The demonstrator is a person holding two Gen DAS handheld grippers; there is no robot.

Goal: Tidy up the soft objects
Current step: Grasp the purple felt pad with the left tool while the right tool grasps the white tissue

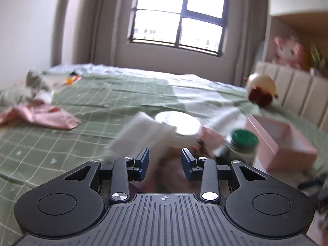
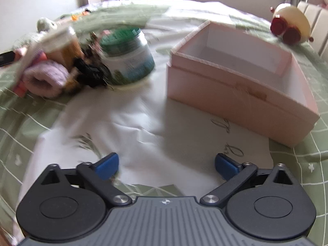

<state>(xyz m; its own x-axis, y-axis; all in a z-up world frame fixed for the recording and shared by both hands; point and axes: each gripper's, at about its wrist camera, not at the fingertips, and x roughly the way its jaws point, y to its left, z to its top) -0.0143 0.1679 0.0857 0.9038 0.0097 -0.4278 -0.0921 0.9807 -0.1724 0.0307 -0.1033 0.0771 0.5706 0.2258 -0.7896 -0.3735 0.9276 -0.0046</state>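
Left tool hanging half-spread over blurred clutter, gripping nothing. Right tool hovering spread wide, empty, above white cloth on bed. Purple rolled towel lying left beside green-lid jar, well apart from pink box. Towel looking light, squashy; pinching mid-roll likely holding best.

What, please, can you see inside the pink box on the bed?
The pink box shows only bare pale walls and floor. Its near wall hides the front strip of the floor, so anything lying there cannot be seen.
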